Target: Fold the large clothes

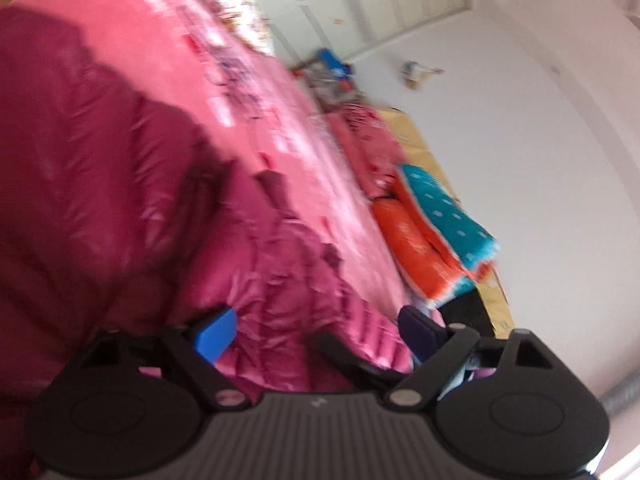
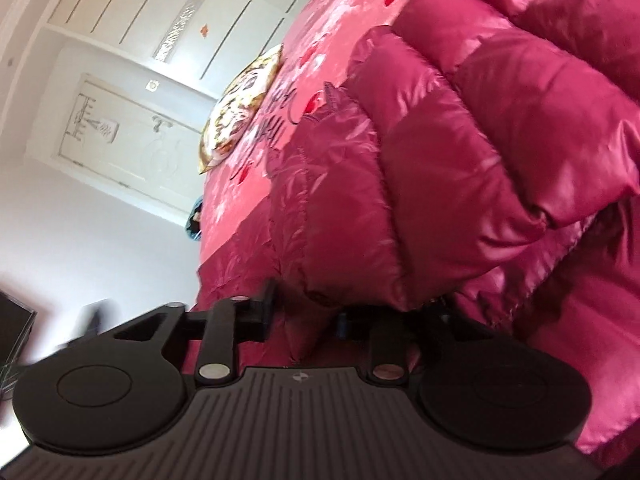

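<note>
A: Item, location?
B: Magenta quilted down jacket point(image 2: 460, 140), large, lying on the bed point(image 1: 256, 92) over its pink printed cover.

A: Left gripper point(image 1: 320, 330)?
B: Fingers spread, nothing between them; poised just above the jacket's crumpled edge.

A: Right gripper point(image 2: 340, 312)?
B: Pressed against a puffy fold. One finger is hidden under the fabric, so I cannot tell whether it grips.

A: Progress?
B: Judged early to middle. One padded section lies doubled over another; the rest is rumpled, no compact bundle yet. Remaining: further folds, flattening.
</note>
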Motion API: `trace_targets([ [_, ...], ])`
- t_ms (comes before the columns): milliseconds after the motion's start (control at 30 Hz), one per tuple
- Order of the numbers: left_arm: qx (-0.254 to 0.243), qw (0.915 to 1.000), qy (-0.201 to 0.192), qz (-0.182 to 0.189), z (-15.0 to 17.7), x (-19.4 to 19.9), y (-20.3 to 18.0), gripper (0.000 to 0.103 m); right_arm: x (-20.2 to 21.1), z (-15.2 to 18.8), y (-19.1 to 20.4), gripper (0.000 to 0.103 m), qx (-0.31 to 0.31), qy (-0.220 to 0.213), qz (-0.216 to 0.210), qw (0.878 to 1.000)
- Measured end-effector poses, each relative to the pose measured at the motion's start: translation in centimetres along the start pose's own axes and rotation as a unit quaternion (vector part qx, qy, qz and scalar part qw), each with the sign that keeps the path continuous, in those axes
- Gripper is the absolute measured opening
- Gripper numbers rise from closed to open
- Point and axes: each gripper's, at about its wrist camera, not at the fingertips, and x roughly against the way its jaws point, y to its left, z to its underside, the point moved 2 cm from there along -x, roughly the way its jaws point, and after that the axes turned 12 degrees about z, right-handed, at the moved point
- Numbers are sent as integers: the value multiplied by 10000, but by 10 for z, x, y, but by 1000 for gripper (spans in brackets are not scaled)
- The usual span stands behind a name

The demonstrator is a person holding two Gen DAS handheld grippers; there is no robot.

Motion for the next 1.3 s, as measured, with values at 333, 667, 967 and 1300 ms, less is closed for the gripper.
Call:
trace_targets([
  [333, -1, 9969, -191, -758, -3, 1, 8, 63, 50, -8, 4, 96, 806, -289, 109, 9963],
  [667, -187, 9946, -148, -1015, -2, -9, 11, 56, 61, -114, -26, 99, 2025, -2120, 1818, 9386],
  [967, -453, 9925, -113, -1132, 1, -17, 10, 53, 20, -141, -83, 84, 2161, -1707, 2469, 9291],
  [1300, -811, 9890, -66, -1232, 3, -18, 0, 55, 0, -131, -78, 88, 2602, -1894, 2873, 9021],
])
